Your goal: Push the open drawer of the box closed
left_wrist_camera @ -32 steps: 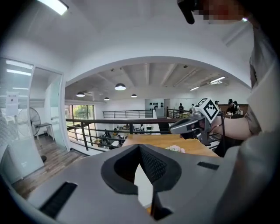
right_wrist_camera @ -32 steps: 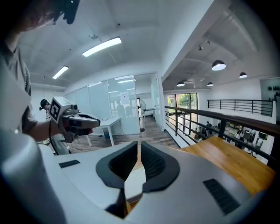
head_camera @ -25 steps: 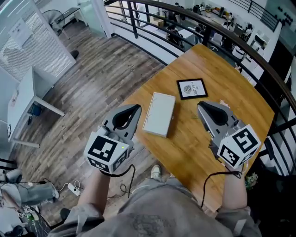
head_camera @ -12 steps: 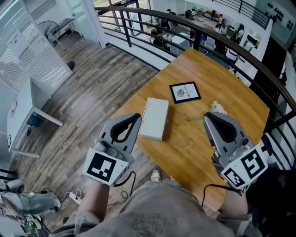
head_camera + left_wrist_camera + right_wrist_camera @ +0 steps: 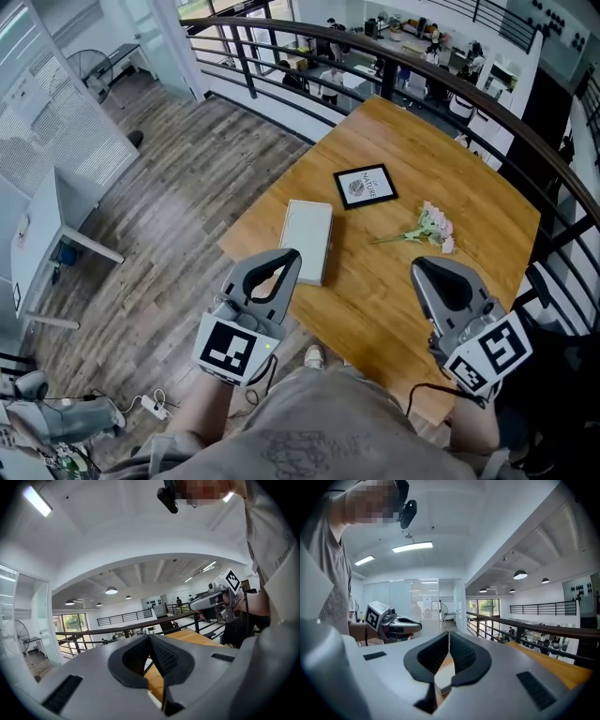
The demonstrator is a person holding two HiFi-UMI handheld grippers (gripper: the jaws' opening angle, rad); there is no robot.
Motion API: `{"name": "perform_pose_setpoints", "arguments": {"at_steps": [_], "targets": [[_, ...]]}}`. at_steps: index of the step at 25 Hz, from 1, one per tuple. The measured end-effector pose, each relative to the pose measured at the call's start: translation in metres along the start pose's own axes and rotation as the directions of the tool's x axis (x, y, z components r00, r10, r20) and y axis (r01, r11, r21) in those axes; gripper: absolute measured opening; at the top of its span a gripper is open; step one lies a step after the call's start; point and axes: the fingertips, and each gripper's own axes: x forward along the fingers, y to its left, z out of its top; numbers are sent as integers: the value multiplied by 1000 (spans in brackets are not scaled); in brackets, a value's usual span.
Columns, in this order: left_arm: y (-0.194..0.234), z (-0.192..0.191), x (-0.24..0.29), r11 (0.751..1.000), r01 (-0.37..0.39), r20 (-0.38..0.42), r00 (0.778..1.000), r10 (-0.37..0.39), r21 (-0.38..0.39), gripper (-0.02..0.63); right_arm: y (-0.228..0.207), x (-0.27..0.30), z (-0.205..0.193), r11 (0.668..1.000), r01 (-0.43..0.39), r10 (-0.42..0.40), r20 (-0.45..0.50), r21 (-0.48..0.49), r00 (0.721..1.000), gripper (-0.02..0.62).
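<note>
Currently left claw [image 5: 289, 259] and right claw [image 5: 422, 272] closed, empty, off the box [image 5: 307, 239]; I see no drawer sticking out.

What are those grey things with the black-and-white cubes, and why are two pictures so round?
They are hand-held grabbers, not a robot. A person holds the grey left gripper and the grey right gripper, each with two jaws and a marker cube. One picture comes from a camera on the person's head, looking down. The two round ones come from cameras riding on the grippers, looking along their jaws. On the wooden table lie a flat white box, a black-framed picture and a small bunch of pale pink flowers. Both grippers are up in the air, jaws together, holding nothing.
</note>
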Motion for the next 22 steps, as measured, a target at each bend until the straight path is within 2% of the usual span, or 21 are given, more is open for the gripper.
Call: {"name": "perform_pose_setpoints", "arguments": {"at_steps": [9, 17, 22], "targets": [[-2, -36, -4, 1000, -14, -95, 995, 13, -12, 15, 0, 0, -35, 998, 1, 3, -57, 71, 998, 38], [11, -45, -14, 996, -63, -106, 993, 56, -63, 15, 13, 15, -37, 996, -51, 56, -66, 78, 996, 37], [16, -50, -19, 995, -72, -110, 992, 65, -63, 15, 17, 23, -37, 995, -66, 70, -67, 73, 995, 37]]}}
